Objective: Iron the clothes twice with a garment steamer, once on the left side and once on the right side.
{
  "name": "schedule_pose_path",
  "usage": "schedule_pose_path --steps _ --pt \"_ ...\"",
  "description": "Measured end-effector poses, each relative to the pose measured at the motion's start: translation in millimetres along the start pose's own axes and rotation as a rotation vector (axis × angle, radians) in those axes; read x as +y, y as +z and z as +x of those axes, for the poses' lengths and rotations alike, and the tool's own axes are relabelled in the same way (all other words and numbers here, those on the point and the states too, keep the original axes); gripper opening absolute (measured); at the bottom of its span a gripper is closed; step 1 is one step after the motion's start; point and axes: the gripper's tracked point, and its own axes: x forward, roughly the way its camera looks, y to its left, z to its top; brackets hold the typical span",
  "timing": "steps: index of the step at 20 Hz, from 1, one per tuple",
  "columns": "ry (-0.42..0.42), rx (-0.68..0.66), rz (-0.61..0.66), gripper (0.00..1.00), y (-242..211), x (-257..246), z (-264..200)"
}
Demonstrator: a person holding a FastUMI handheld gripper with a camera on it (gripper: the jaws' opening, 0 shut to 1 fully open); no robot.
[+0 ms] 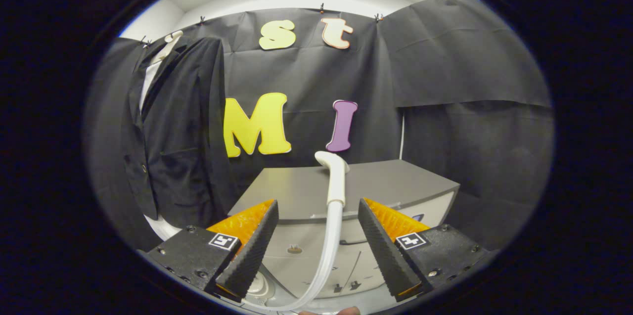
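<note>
- We hold the gripper (317,206) with its fingers spread wide, gripping nothing; the steamer wand (335,176) stands upright in the gap just ahead of them, touching neither
- The wand's hose (327,250) curves down between the fingers toward the steamer's base unit (376,191), a grey box with a flat matte lid
- The dark suit jacket (173,127) hangs on the booth wall, well apart from the wand, off to the left of the fingers
- Risk, as we judge it: the wand is smooth, rounded plastic, so a closing grip set off-centre could let it twist or slip out
- Risk: the translucent hose looks stiff and springy; carrying the wand to the jacket may drag on it or tug the base
- Jacket cloth is matte woven, hanging loose; steamer pressure could swing it away
</note>
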Motion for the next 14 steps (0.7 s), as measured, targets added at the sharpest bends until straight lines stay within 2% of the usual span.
schedule_pose_path --steps 2,9,14 --pt "0.021 0.011 0.019 1.00 10 -1 22" --pt "0.012 0.142 0.027 1.00 21 -21 97" --pt "0.021 0.272 0.051 1.00 11 -28 138"
